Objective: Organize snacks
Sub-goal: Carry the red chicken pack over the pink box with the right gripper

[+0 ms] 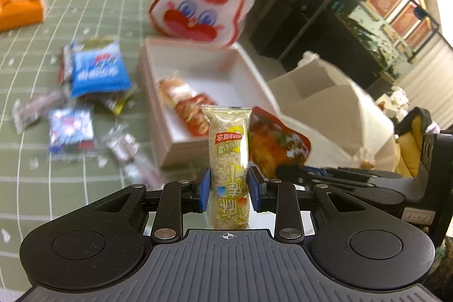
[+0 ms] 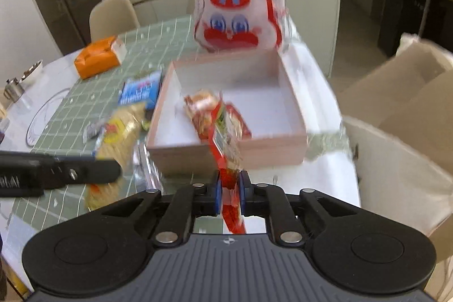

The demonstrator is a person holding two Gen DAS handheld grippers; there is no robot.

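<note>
My left gripper (image 1: 230, 188) is shut on a clear rice-crisp bar packet (image 1: 229, 149), held upright above the green checked tablecloth (image 1: 93, 4). My right gripper (image 2: 229, 190) is shut on the lower edge of a red snack packet (image 2: 226, 129), which also shows in the left wrist view as the red snack packet (image 1: 279, 145) just right of the bar. Beyond both stands an open pale box (image 1: 203, 67), with two snack packets (image 1: 187, 101) inside. From the right wrist the box (image 2: 269, 152) lies straight ahead, and the left gripper's finger (image 2: 62, 171) with the bar (image 2: 121, 132) is at left.
A rabbit-faced bag (image 1: 201, 2) stands behind the box. Blue packets (image 1: 99, 70) and several loose wrappers lie left of it. An orange tissue box (image 1: 21, 4) sits far left, a glass plate (image 2: 42, 115) near the table edge, a cardboard carton (image 2: 410, 104) at right.
</note>
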